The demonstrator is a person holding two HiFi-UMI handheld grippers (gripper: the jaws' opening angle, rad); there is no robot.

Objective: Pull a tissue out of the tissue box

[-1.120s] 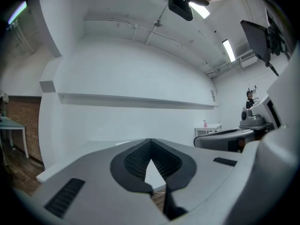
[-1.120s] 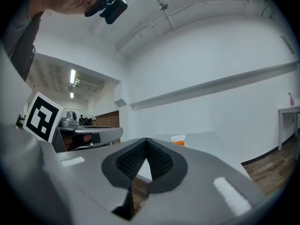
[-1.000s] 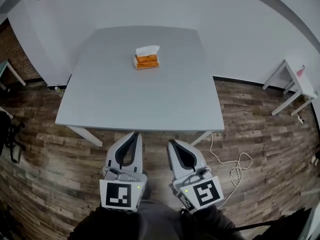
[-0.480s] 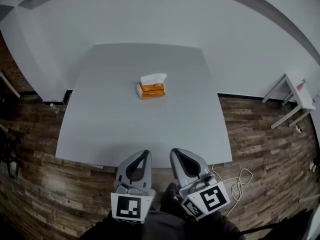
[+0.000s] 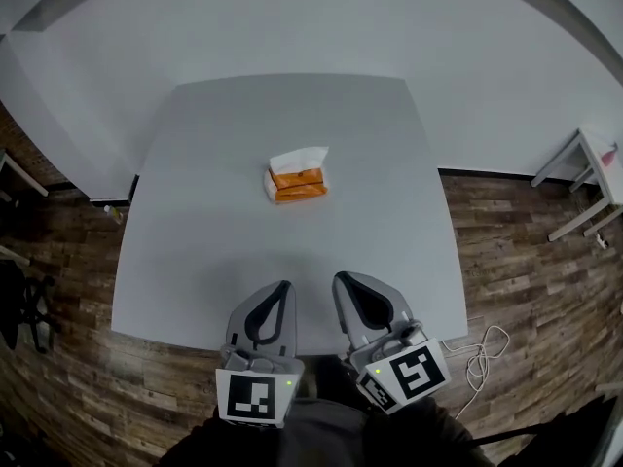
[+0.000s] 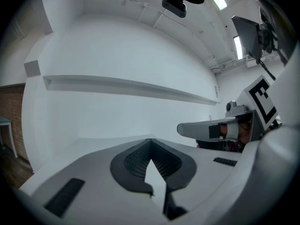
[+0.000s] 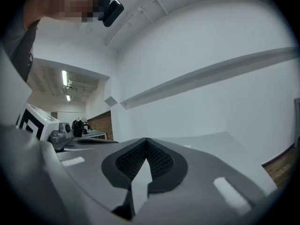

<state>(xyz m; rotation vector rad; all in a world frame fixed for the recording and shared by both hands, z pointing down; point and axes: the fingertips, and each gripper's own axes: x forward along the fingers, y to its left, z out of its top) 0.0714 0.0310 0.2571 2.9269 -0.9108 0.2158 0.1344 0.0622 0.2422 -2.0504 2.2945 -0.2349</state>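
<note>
Looking steeply down, the head view alone shows the orange rectangular tissue box (image 5: 298,186). It stands near the middle of the grey square table (image 5: 195,222), with a white paper tissue (image 5: 298,159) rising from its top. The left gripper (image 5: 283,286) and the right gripper (image 5: 340,279) sit side by side over the table's near edge, well apart from the box. Brown wood-plank floor (image 5: 526,241) surrounds the table.

The left gripper view shows this gripper's jaws closed tip to tip, with nothing between them. The right gripper lies at the right. Beyond is a white wall (image 6: 117,50) with a horizontal ledge (image 6: 131,86).

The right gripper view shows its jaws pressed together and empty. The left gripper's marker cube appears at the left, and a red brick wall section (image 7: 101,123) stands far off.
</note>
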